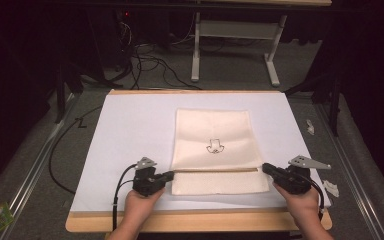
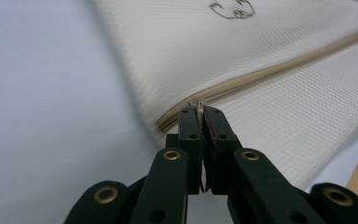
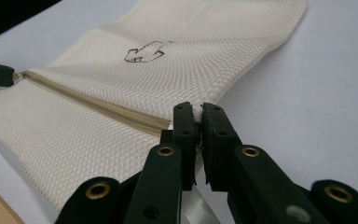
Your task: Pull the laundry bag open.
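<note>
A cream mesh pouch (image 1: 213, 150) lies at the centre of the frame on a white-covered table (image 1: 130, 130). The left gripper (image 1: 169, 175) pinches the zip pull (image 2: 196, 105) at the pouch's left edge. The right gripper (image 1: 267, 168) pinches the pouch's right edge beside the zip (image 3: 98, 108).

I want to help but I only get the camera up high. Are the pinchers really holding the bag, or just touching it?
Observer: The left gripper is pinched shut on a small metal piece at the end of the zipper, likely the pull tab.
Operator: And the other one?
Observer: The right gripper is shut on the edge of the mesh bag, right where the zipper ends.
Operator: Is the zipper open?
Observer: Along the part seen from the right gripper view it looks closed, its two sides lying together.
</note>
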`<state>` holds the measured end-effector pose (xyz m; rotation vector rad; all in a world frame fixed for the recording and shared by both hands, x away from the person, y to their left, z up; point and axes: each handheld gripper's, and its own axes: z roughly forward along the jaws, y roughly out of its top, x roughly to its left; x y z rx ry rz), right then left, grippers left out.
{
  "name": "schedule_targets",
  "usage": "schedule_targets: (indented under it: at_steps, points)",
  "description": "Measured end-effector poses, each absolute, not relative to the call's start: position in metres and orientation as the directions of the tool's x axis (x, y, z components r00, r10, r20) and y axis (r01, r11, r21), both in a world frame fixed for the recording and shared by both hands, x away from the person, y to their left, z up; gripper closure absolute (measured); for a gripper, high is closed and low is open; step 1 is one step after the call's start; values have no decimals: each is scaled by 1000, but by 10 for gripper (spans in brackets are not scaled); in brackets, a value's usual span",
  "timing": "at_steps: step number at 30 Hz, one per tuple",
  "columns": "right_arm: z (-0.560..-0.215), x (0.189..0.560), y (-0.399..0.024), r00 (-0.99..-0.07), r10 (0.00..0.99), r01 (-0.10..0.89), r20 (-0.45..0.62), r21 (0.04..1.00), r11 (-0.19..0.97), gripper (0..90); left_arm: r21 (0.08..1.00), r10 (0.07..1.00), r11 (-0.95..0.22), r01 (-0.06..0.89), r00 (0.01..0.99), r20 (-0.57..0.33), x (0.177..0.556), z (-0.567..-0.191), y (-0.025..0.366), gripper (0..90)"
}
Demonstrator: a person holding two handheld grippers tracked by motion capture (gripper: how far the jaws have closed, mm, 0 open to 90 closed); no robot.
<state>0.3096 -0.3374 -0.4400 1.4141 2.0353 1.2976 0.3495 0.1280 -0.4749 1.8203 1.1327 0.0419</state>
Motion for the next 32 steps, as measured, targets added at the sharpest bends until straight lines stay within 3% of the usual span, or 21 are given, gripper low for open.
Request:
schedule_targets:
  at_steps: [3,7,10,12,16,20,23,26,32]
  points:
    - [-442,309,-342,-445,867,566,223,821,79,858,733,694,-98,673,574,-434,348,-474,137,874]
    - [-443,308,-332,-461,868,561,184,819,124,855,751,726,-248,612,631,-274,347,-472,131,871]
    - [-447,310,-331,-480,859,572,178,806,152,830,750,728,-288,596,645,-233,345,-474,127,851]
    - [-450,309,-332,-489,857,566,162,807,170,772,766,730,-272,582,643,-230,345,-472,127,740]
    - [-450,309,-342,-444,878,549,178,829,110,521,822,773,-262,506,620,-136,345,-461,137,467]
    - [-450,309,-359,-364,930,500,61,855,139,334,836,821,-324,443,570,16,348,-454,160,338]
    - [-449,308,-380,-317,948,487,-1,858,164,300,811,870,-349,470,484,94,352,-455,185,254]
    - [-449,305,-399,-265,964,494,29,862,110,273,806,900,-271,526,434,19,356,-458,205,184]
    - [-448,306,-395,-276,961,477,33,872,107,223,820,899,-263,509,437,18,359,-459,201,142]
